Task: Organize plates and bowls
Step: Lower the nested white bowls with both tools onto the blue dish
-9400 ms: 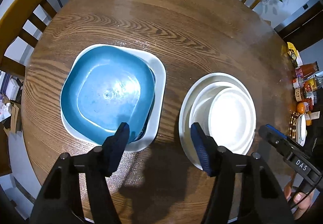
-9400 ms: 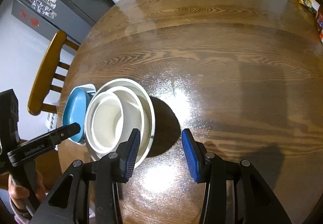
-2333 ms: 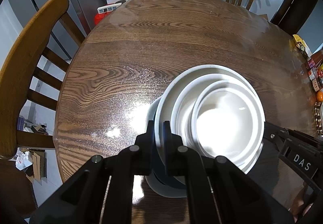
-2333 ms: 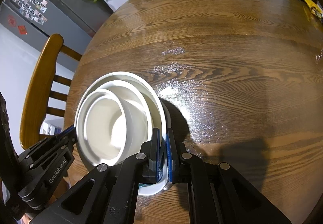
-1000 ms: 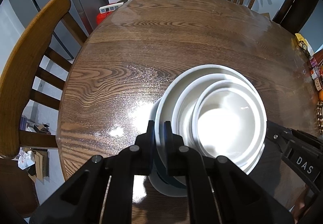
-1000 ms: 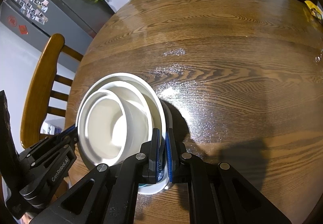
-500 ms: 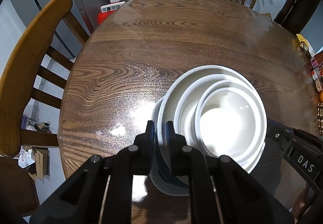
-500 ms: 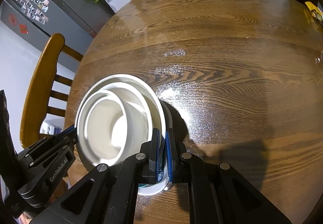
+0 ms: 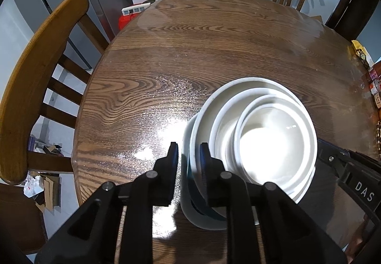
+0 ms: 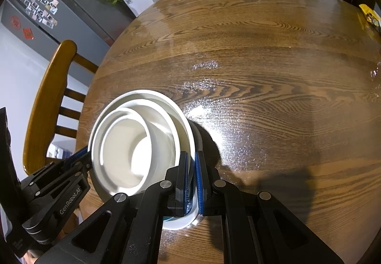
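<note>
While left claw (image 9: 188, 156) opens astride stack rim (image 9: 190, 135) | right claw (image 10: 191, 166) clamps it

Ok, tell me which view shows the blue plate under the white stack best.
The left wrist view: the blue plate shows as a dark rim arc between the white bowls and the bottom white plate. The right wrist view shows only a sliver beside the right claw, which is shut on the stack's rim.
</note>
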